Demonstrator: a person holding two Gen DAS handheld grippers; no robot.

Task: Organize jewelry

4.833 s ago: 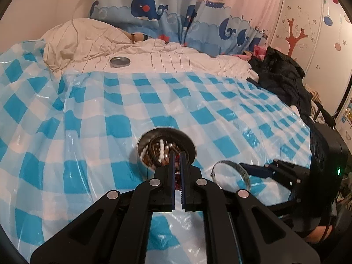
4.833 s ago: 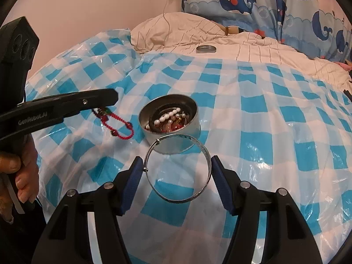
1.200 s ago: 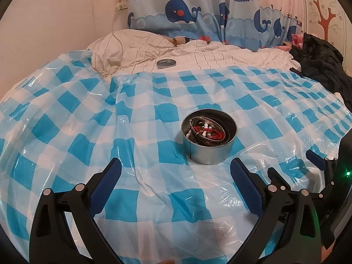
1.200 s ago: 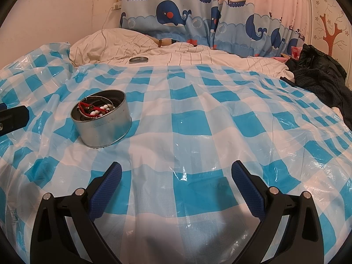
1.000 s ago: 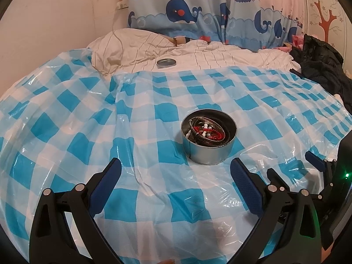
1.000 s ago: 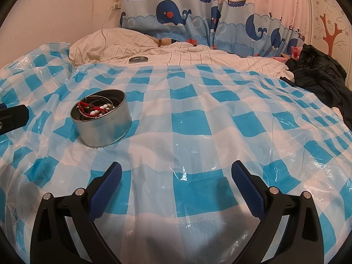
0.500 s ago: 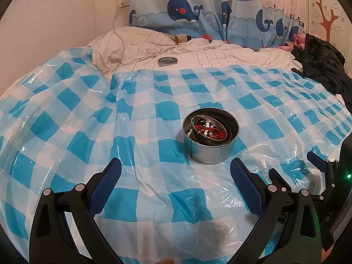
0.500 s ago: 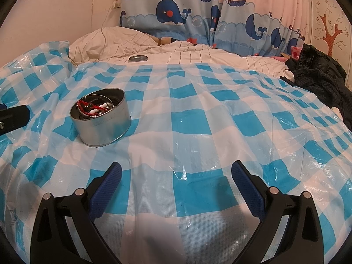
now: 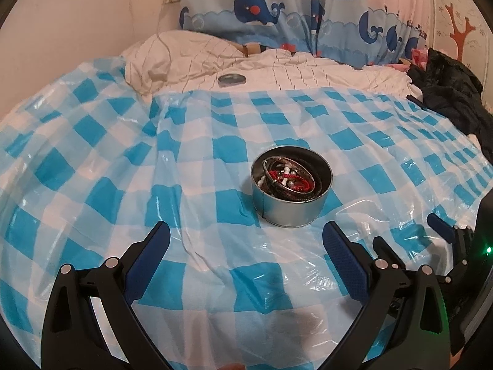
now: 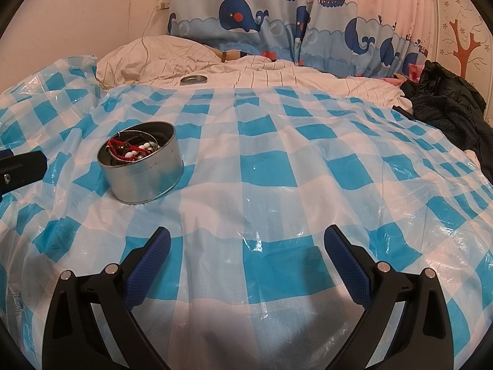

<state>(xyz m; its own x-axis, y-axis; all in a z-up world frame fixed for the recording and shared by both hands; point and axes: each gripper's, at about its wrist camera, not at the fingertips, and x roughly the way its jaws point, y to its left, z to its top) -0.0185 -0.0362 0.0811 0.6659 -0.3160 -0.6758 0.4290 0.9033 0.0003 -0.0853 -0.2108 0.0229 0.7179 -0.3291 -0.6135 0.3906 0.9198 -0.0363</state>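
A round metal tin [image 9: 291, 205] [image 10: 144, 178] stands upright on the blue-checked plastic sheet [image 9: 200, 191] [image 10: 277, 160]. Inside it lie a red cord bracelet [image 9: 292, 182] [image 10: 123, 149], white beads, dark bands and a silver bangle [image 9: 289, 169]. My left gripper [image 9: 246, 246] is open and empty, pulled back from the tin, which sits just beyond it. My right gripper [image 10: 246, 248] is open and empty too, with the tin ahead and to its left. The right gripper's fingers [image 9: 440, 226] show at the right edge of the left wrist view.
The tin's lid [image 9: 231, 78] [image 10: 193, 79] lies far back on the cream striped bedding [image 9: 292, 71]. A pillow [image 10: 148, 55] is at the back left, whale curtains [image 10: 277, 15] behind. Dark clothing [image 9: 453, 98] [image 10: 446, 108] is piled at the right edge of the bed.
Earlier the left gripper held the red bracelet and the right held the silver bangle; both are now in the tin. Over the last second, only slight camera drift.
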